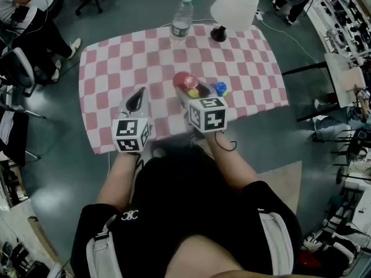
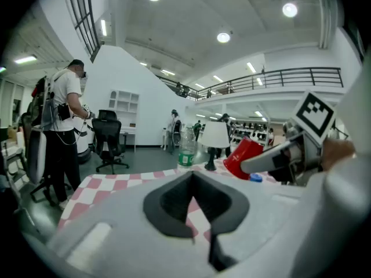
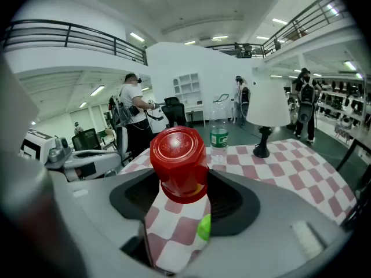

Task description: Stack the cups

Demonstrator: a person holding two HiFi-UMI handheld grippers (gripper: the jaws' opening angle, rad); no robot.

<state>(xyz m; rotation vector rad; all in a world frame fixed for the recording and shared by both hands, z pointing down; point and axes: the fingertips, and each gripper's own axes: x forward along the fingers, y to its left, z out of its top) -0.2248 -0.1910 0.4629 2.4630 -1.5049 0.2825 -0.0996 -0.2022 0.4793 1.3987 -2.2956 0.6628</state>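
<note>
Holds the red cup point(image 3: 178, 164) in the right tongs point(image 3: 179, 181), jaws spread wide and pressing on its sides. Shows it upturned, base toward the right gripper view and mouth turned away, so nothing to tell of its inside. Hangs it tilted above the middle of the pink-and-white checked tabletop point(image 1: 116, 68). Carries raised marks on the base, too blurred to read.

Shows a sliver of yellow cup point(image 1: 193, 92) against the red rim at 5 o'clock in the head view, contents hidden. Places the blue cup point(image 1: 219, 88) at 3 o'clock of the red one, just beside it, inside not discernible. Catches a green thing point(image 3: 203, 227) below the red cup in the right gripper view, too little showing to name.

Finds the left tongs point(image 2: 193, 175) at 8 o'clock of the red cup, apart from it, tips drawn together on nothing.

Sets a clear water bottle point(image 1: 181, 21) at 12 o'clock, upright at the far edge, with a pale cap and a green label, print too small to read, fill level unclear. Puts a lamp point(image 1: 233, 7) with white shade and dark foot at 1 o'clock, beside the bottle.
</note>
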